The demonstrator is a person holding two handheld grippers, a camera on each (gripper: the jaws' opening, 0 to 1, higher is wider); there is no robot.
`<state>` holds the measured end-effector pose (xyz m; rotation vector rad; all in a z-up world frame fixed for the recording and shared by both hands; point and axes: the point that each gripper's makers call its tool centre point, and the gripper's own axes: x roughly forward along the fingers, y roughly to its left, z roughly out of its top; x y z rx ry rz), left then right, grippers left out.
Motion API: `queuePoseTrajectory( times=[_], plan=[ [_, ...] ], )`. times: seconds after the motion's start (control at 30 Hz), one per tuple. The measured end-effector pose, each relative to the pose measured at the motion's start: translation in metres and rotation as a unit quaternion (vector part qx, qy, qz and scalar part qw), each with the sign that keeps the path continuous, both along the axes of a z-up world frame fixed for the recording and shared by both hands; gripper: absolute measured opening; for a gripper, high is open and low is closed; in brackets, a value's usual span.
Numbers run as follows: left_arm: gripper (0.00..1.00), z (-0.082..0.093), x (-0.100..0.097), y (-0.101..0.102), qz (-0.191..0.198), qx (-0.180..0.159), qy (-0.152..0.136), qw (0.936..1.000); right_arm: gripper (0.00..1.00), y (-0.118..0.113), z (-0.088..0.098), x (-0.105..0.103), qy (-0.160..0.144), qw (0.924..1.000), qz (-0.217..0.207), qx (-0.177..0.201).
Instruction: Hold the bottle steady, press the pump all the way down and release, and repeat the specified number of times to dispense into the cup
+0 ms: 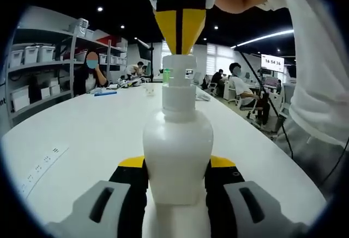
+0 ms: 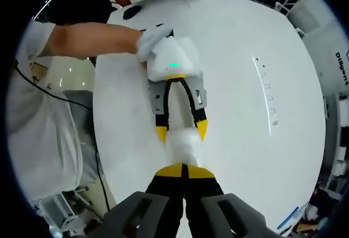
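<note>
Left gripper view: the left tongs are closing around the lower body of a white pump bottle, one black, yellow-tipped jaw pressing on each side. The bottle is standing upright on the white tabletop, in the middle of the view. No label or writing is showing on its plain white surface.

The right tongs are coming down from above, their yellow tips drawn together to a point and resting on the top of the white pump head. The jaws are looking closed, with no gap between them.

Right gripper view, looking down: the right tongs are sitting with tips together directly over the bottle, and the left tongs are reaching in from the far side, yellow tips flanking the bottle. A gloved hand is holding the left gripper.

Readable writing: a wall display is showing "16:54:36". At the right edge of the right gripper view, part of a word is reading "Diligent", partly cut off. A strip of small printed marks is running along the tabletop, too small to read.

Behind, shelves are carrying white bins, and people are sitting at desks.
</note>
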<state>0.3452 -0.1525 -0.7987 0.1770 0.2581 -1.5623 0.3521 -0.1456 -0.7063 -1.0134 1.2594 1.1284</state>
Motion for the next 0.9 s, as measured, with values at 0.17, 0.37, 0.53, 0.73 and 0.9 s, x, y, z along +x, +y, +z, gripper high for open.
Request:
queuePoseTrajectory(
  times=[0.17, 0.37, 0.53, 0.73, 0.9],
  plan=[
    [0.39, 0.0, -0.001, 0.0, -0.002, 0.001, 0.0, 1.0, 0.0, -0.004, 0.004, 0.001, -0.017, 0.9996, 0.023, -0.002],
    [0.39, 0.0, -0.001, 0.0, 0.0, 0.002, -0.001, 1.0, 0.0, 0.001, 0.01, 0.002, -0.012, 0.9993, -0.009, 0.036],
    [0.39, 0.0, -0.002, 0.0, -0.002, 0.005, -0.001, 1.0, 0.0, -0.001, 0.013, -0.005, -0.023, 0.9988, -0.003, 0.043],
    [0.39, 0.0, -0.003, 0.0, 0.0, 0.005, 0.001, 1.0, 0.0, -0.001, 0.013, -0.009, -0.024, 0.9983, 0.005, 0.053],
    [0.39, 0.0, -0.002, -0.001, -0.001, 0.004, 0.002, 1.0, 0.0, -0.001, 0.013, -0.013, -0.014, 0.9977, 0.011, 0.065]
  ],
)
